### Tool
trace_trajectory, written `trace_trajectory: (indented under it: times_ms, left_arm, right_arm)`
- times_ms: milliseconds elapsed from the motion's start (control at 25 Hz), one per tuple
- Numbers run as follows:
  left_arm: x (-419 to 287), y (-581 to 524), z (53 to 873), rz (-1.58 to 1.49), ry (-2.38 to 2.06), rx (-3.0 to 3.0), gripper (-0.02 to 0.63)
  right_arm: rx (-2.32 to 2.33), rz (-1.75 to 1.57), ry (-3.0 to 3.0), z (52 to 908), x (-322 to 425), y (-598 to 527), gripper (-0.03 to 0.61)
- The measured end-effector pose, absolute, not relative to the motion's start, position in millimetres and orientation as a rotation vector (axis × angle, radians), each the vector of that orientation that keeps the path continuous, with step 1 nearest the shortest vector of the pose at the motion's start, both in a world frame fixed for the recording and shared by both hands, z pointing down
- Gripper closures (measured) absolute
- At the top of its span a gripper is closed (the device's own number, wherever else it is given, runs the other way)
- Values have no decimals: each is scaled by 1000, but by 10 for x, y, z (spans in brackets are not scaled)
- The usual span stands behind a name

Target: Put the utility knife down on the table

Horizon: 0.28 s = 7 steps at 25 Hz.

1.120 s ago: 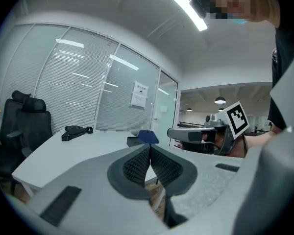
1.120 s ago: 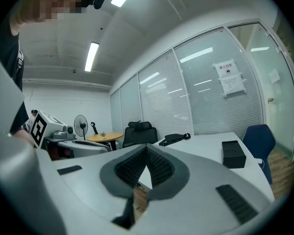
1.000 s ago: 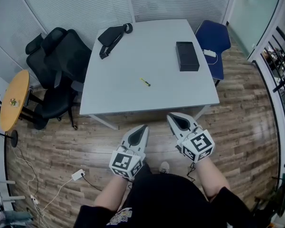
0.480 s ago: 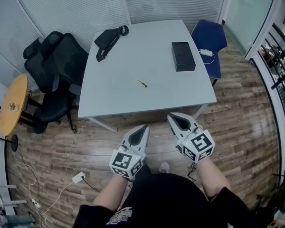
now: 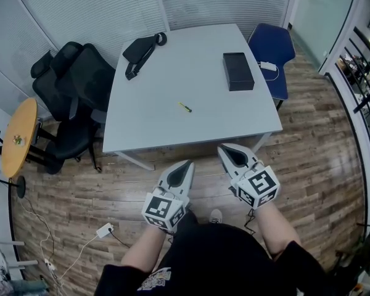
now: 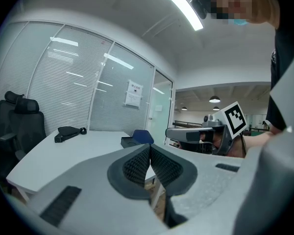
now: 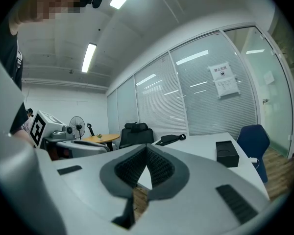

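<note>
The utility knife (image 5: 185, 107), a small yellow-and-black thing, is lying flat on the grey table (image 5: 154, 128), near the middle of its top. No gripper is touching it.

In the head view both grippers are hovering off the table's near edge, over the wooden floor (image 5: 308, 159), well apart from the knife. The left gripper (image 5: 186, 164) is pointing toward the table with the knife at about 12 o'clock from its tips. Its jaws are pressing together with nothing between them. The right gripper (image 5: 223, 149) is sitting just beside it, with the knife at about 11 o'clock. Its jaws are likewise closed on nothing.

From the knife, a black box (image 5: 238, 71) is resting at about 2 o'clock and a black bag (image 5: 142, 51) at about 10 o'clock.
</note>
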State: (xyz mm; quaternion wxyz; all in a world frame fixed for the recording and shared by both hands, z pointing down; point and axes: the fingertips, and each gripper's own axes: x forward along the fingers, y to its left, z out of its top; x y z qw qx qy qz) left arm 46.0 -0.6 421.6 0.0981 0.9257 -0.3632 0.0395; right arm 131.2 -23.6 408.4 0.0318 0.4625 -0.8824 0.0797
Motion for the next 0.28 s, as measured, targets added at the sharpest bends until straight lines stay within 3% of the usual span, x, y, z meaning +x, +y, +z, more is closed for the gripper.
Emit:
trace_trajectory:
  times_ms: [280]
  left_arm:
    - [488, -1, 4221, 116, -1076, 2739, 607]
  right_arm:
    - [1428, 255, -2726, 4098, 1324, -237, 575]
